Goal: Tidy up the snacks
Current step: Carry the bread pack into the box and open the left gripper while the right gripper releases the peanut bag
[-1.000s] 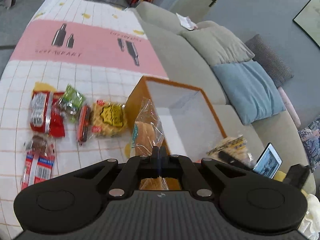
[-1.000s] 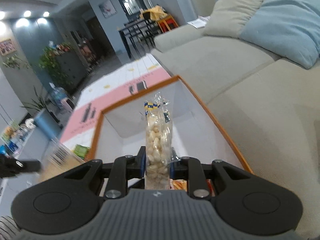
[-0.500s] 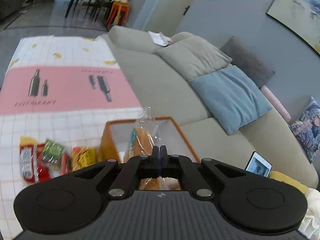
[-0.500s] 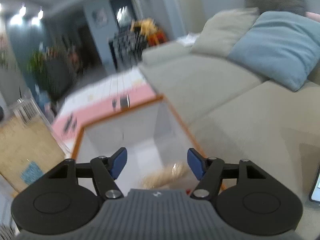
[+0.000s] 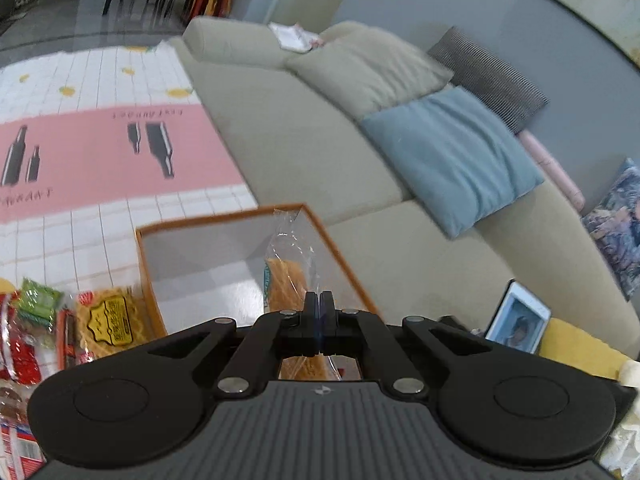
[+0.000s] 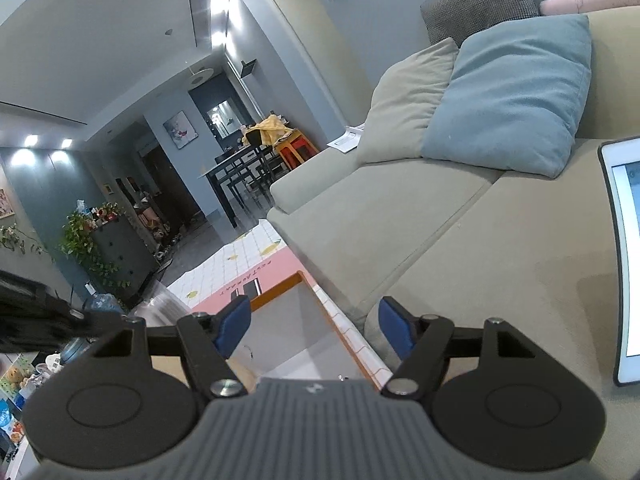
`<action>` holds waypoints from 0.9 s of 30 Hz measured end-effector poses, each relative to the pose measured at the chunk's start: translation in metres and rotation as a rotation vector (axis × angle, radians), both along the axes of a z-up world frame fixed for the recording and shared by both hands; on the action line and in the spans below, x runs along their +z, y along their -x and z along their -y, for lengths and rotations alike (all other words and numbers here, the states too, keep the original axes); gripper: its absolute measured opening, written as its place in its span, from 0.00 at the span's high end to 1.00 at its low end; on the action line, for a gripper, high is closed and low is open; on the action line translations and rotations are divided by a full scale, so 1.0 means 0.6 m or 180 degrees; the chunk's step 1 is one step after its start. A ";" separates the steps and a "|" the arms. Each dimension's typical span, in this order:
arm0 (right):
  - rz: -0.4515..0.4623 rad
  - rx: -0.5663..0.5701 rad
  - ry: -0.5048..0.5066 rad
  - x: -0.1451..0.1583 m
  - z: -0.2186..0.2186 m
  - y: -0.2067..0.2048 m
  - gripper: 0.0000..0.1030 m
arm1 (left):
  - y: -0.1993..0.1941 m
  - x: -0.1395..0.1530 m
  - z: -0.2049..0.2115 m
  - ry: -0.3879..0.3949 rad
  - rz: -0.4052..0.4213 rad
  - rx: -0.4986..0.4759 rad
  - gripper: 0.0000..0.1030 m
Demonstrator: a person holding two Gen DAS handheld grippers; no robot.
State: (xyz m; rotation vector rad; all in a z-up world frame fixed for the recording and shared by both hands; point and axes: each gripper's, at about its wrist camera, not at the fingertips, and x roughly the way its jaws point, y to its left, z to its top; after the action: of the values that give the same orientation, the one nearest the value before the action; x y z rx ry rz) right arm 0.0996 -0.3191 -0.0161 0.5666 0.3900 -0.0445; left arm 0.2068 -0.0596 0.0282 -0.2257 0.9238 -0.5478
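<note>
Left claw (image 5: 319, 307), jaws clamped together on a clear bag of biscuits (image 5: 289, 276), which hangs ahead of it above the orange-rimmed box (image 5: 224, 220). More snack packs (image 5: 108, 322) lie left of the claw. Right claw (image 6: 314, 326), jaws apart and empty; box rim (image 6: 280, 292) just beyond.

Beige sofa (image 5: 288, 136) with blue cushion (image 5: 452, 160), pink checked mat (image 5: 100, 148), grey walls (image 6: 100, 40).
</note>
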 end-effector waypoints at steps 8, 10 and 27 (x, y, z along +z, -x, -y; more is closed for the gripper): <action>-0.0027 0.0196 0.0075 -0.004 -0.017 -0.013 0.33 | -0.028 -0.018 0.006 0.0017 0.0079 0.0177 1.00; -0.0055 0.0244 0.0120 -0.007 -0.023 -0.020 0.33 | -0.028 -0.010 0.007 0.0021 0.0096 0.0165 1.00; -0.1180 0.0945 0.0366 -0.070 -0.116 -0.165 0.37 | 0.082 -0.014 -0.089 -0.0146 0.0197 0.0206 1.00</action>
State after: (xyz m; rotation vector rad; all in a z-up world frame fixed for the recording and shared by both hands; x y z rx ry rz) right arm 0.1985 -0.2496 -0.0578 0.3806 0.8241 0.1146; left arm 0.1575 -0.0064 0.0197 -0.1957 0.8652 -0.4709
